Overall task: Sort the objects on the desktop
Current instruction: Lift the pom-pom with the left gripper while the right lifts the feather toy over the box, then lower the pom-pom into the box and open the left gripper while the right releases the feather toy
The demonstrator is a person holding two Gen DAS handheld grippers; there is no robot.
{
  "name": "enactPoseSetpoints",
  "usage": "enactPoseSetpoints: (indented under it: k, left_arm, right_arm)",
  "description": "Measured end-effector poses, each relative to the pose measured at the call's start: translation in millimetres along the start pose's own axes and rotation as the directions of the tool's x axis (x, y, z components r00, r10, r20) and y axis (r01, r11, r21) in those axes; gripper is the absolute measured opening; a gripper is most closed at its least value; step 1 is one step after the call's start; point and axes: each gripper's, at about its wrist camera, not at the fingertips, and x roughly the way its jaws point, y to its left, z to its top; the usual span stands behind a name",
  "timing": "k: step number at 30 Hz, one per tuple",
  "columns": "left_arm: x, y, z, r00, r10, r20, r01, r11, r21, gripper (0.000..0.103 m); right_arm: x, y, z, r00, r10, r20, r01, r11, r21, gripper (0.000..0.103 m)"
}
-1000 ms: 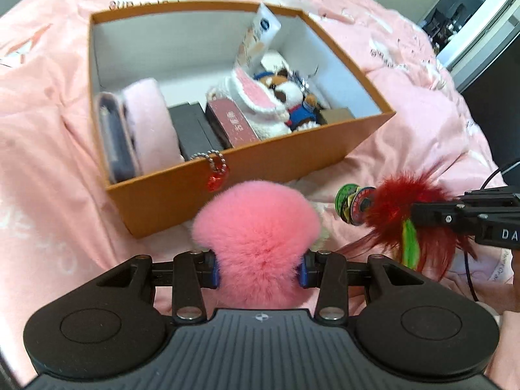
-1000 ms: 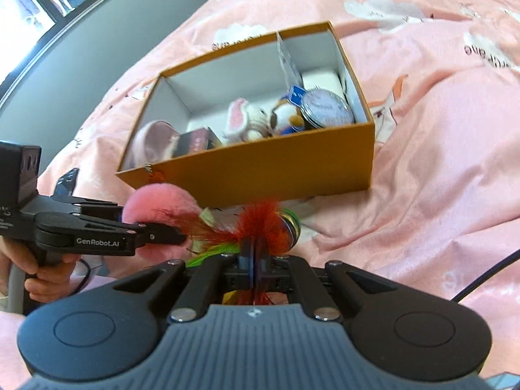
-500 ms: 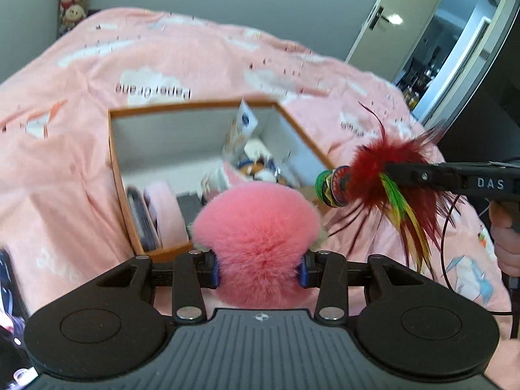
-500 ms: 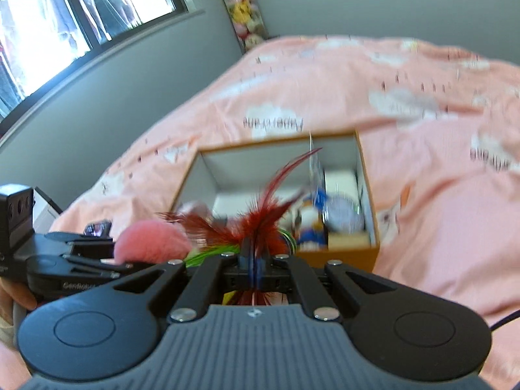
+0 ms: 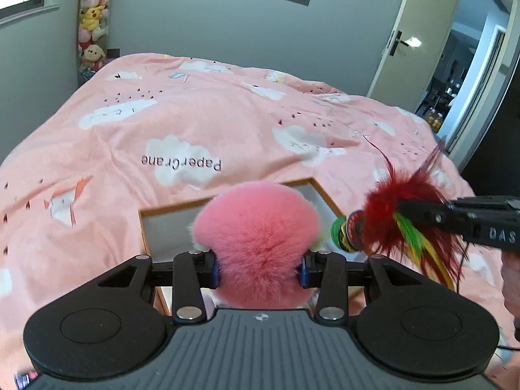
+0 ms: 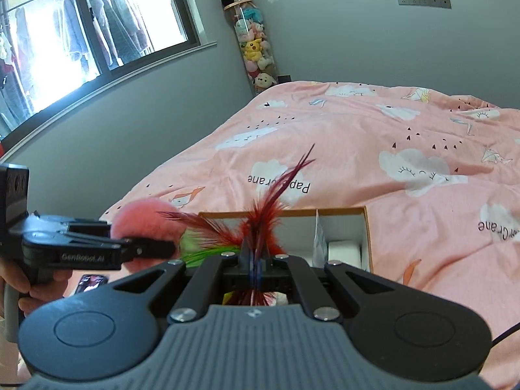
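Hiding most of the orange box [image 5: 320, 191] from the left wrist view is the pink pompom [image 5: 258, 243] pinched between the pads of the left tool [image 5: 258, 268]; only the box's far rim and a white inner wall show, contents unreadable. Right tool [image 6: 255, 265]: jaws pressed together on the feather toy [image 6: 260, 227], red and green plumes fanning up and across the view. Toy's disc base [image 5: 344, 232] is seen only from the left wrist view, just right of the pompom. Box sits just ahead of and below both tools, on a bed with a pink cloud-print duvet [image 5: 195, 123]. Room: grey walls, window [image 6: 81, 32] far left of the right tool, open door [image 5: 422, 45] far right of the left tool, clear tube of plush toys [image 6: 253, 42] in the corner. A hand [image 6: 26, 287] grips the left tool's handle; a dark object [image 6: 91, 282] below it is too blurred to identify.
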Motion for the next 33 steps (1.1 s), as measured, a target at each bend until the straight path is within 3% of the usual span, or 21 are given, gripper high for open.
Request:
enactPoseSetpoints:
  k: [4,10,21,26,33]
  left_arm:
    - [34.8,5.2,4.1,0.998,0.036,-0.048,-0.036,0.999,0.001,0.047]
    - [85.1,18.4,-8.5,0.986,0.029,-0.165,-0.035,0.999,-0.032,0.047]
    - [126.6,39.3,-22.4,0.945,0.096,-0.312,-0.108,0.994,-0.022,0.048]
    - [128.9,36.2,-24.1,0.932,0.176,-0.316,-0.162,0.984,0.070,0.049]
    - [126.2,37.2,-24.6,0.931,0.216,-0.294,-0.191,0.975,0.112,0.048]
  right_arm:
    - [25.4,-4.9,1.4,1.000,-0.008,-0.017,0.009,1.000,0.005,0.001]
    - [58.8,-21.0,3.9,0.999,0.002,-0.054,0.000,0.999,0.046,0.001]
    - [119.3,-34.8,11.1,0.987,0.090,-0.134,-0.072,0.988,0.136,0.001]
    - [145.0,-33.0,12.3,0.981,0.097,-0.170,-0.073,0.987,0.141,0.001]
    - [171.0,-33.3,11.8,0.970,0.111,-0.216,-0.078,0.985,0.155,0.001]
